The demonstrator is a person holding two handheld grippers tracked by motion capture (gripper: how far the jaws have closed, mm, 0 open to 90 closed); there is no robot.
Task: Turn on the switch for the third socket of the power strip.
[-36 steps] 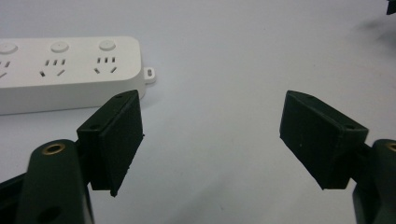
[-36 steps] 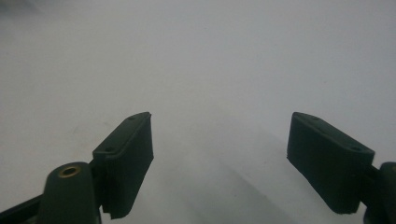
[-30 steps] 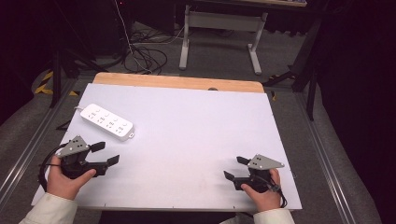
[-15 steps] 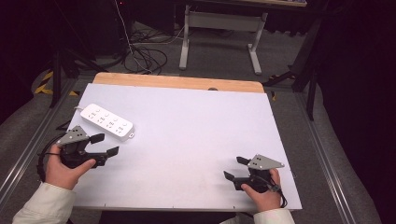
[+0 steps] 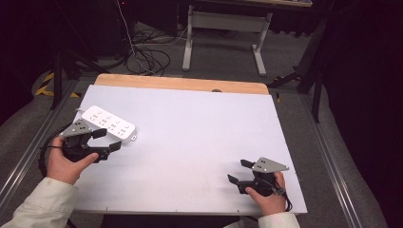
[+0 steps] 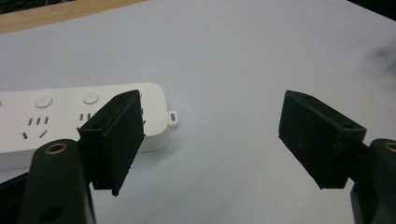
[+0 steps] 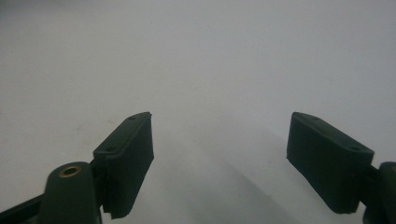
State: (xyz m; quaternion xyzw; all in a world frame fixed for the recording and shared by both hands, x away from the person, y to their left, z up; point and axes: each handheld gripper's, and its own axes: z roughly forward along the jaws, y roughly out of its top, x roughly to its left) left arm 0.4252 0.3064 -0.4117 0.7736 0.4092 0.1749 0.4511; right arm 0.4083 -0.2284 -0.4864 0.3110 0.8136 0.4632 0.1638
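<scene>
A white power strip [image 5: 109,123] lies flat at the left of the white table top [image 5: 190,133]. My left gripper [image 5: 107,140] hangs just in front of its near end, open, with nothing between its jaws. In the left gripper view the power strip [image 6: 56,116] lies beyond and to the left of my left gripper [image 6: 215,140], partly hidden by the left jaw. My right gripper [image 5: 238,171] rests low near the table's front right corner, open and empty. In the right gripper view my right gripper [image 7: 224,158] faces bare white table.
A wooden strip [image 5: 180,83] runs along the table's far edge. Metal rails [image 5: 328,161] flank the table on both sides. Beyond it stand a desk frame [image 5: 223,28] and loose cables [image 5: 142,52] on the grey floor.
My left gripper has risen and moved away from the front edge toward the power strip's near end. My right gripper has stayed where it was.
</scene>
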